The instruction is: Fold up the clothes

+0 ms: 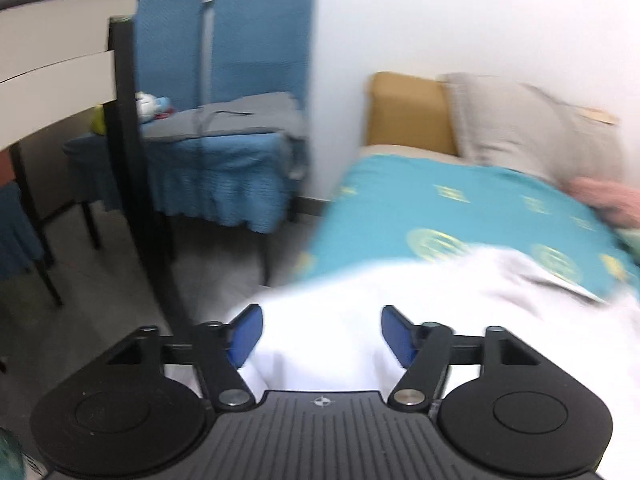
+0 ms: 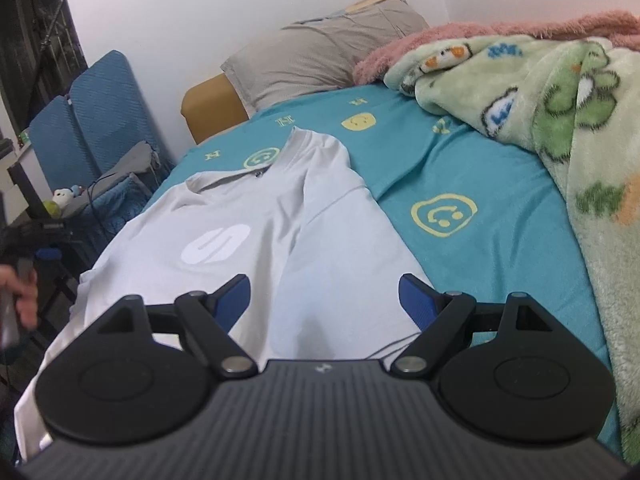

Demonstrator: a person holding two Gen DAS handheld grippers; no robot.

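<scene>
One white T-shirt (image 2: 256,240) lies on one bed (image 2: 460,168), ahead of the right tongs (image 2: 324,300). Beyond it: one grey pillow (image 2: 320,56) and one green blanket (image 2: 560,112). Left of the left tongs (image 1: 322,334): two blue chairs (image 1: 224,128).

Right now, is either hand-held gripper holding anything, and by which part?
Nothing is held. The left hand-held gripper and the right hand-held gripper are both open above the white T-shirt, gripping no fabric.
</scene>
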